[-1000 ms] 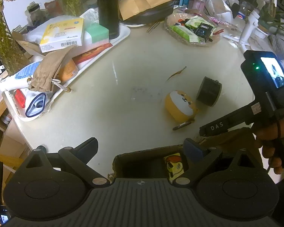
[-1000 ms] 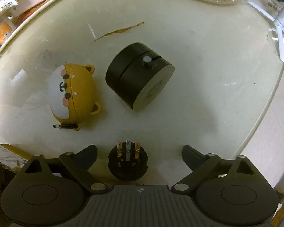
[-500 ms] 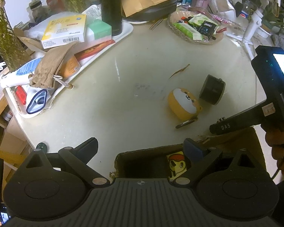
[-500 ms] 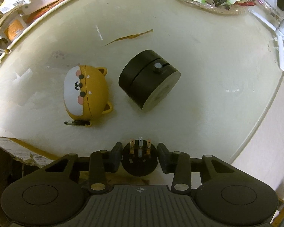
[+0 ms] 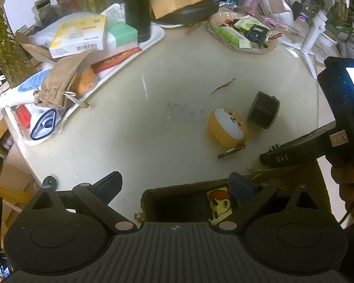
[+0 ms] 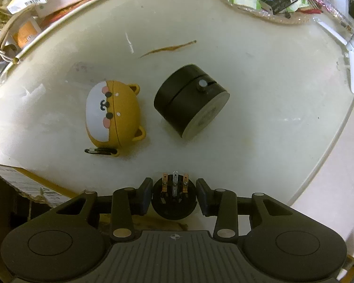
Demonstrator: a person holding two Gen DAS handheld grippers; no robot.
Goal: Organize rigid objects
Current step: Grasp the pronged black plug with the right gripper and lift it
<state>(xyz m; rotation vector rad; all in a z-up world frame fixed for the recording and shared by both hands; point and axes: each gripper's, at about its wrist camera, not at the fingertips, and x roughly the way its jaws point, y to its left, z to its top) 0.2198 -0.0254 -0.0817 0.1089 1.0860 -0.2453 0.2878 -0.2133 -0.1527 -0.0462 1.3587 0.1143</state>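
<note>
My right gripper (image 6: 174,197) is shut on a small black round plug part (image 6: 174,202) with metal prongs, held above the table's near edge. A yellow dog-shaped case (image 6: 113,114) and a black cylinder (image 6: 190,102) lie on the white table ahead of it. Both also show in the left wrist view, the case (image 5: 227,127) and the cylinder (image 5: 263,109). My left gripper (image 5: 175,184) is open and empty above an open cardboard box (image 5: 186,202) that holds a cartoon-face item (image 5: 220,204). The right gripper's body (image 5: 318,146) shows there at the right.
A white tray (image 5: 120,54) at the left holds boxes, a cloth pouch and tubes. A tall black flask (image 5: 136,7) stands on it. A basket of packets (image 5: 243,34) sits at the back. A thin brown strip (image 6: 167,47) lies on the table. The box's edge (image 6: 23,184) shows low left.
My right gripper closed on the black plug part and lifted it a little, pulling back from the case and cylinder. The left gripper stayed open over the box.
</note>
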